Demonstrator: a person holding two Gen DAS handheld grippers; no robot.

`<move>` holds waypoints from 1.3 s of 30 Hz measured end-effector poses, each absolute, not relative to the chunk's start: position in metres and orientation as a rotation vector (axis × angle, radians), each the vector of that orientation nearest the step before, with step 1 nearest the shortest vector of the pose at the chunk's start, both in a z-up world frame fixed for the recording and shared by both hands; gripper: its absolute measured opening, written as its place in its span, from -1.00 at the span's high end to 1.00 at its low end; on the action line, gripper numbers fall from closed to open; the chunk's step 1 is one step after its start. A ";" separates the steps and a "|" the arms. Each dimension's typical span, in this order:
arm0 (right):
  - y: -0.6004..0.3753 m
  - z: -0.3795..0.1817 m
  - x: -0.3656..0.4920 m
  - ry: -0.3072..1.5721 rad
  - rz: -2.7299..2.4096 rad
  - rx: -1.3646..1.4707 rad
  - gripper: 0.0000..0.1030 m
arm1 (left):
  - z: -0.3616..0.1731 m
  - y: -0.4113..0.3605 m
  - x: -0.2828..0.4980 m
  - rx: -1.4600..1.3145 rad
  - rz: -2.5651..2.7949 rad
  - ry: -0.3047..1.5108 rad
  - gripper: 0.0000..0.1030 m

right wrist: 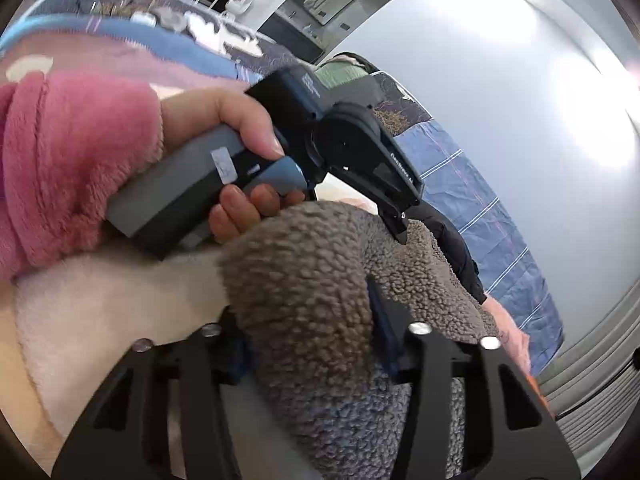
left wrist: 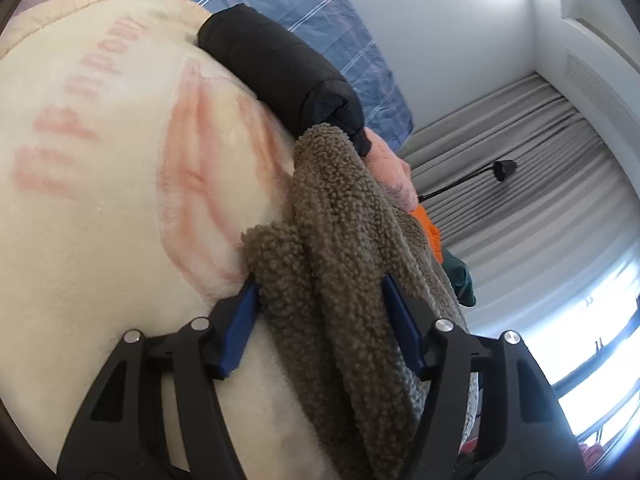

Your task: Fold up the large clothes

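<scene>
Only the right wrist view showed the person: a hand in a pink sleeve gripping the left gripper by its handle, above the fleece. Only the left wrist view showed the grey curtain, the bright window and a black lamp beyond the fleece, with a bit of orange and dark green cloth at its far edge. Both views showed the brown curly fleece lying on a cream blanket on the bed, with a black padded roll just behind it and a blue striped sheet behind that. The right gripper's left finger was mostly buried under the fleece, which was blurred there, and the fleece ran out of the bottom of both views. What the orange and green things were could not be made out. In the left wrist view a thick bunch of fleece sat between the jaws, both blue pads pressing into it: the left gripper held the fleece. The right jaws likewise squeezed a rounded bunch of fleece.
</scene>
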State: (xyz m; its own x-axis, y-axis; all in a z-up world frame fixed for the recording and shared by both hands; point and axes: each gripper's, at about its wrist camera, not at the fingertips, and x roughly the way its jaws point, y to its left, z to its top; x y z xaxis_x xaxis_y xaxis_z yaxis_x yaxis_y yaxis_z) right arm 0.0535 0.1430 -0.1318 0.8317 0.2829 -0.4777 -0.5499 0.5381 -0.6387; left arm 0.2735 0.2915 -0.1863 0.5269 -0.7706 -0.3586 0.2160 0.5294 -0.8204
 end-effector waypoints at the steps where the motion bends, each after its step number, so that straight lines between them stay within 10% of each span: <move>1: 0.139 -0.125 0.054 0.345 0.511 -0.832 0.21 | -0.184 0.289 0.275 -0.802 -0.656 0.816 -0.14; 7: 0.100 -0.071 0.065 0.375 0.534 -0.537 0.33 | -0.128 0.266 0.270 -0.715 -0.606 0.804 0.41; 23: -0.150 0.048 0.058 0.248 0.377 0.131 0.36 | 0.071 0.005 0.270 -0.202 -0.703 0.669 0.46; 30: -0.279 0.010 0.059 0.336 0.246 0.374 0.40 | 0.043 -0.165 0.289 0.087 -0.762 0.761 0.50; 32: -0.313 -0.017 0.062 0.405 0.224 0.482 0.40 | 0.016 -0.205 0.294 0.142 -0.790 0.808 0.98; 39: -0.364 -0.093 0.060 0.540 0.265 0.721 0.35 | -0.064 -0.267 0.312 0.133 -0.899 1.027 1.00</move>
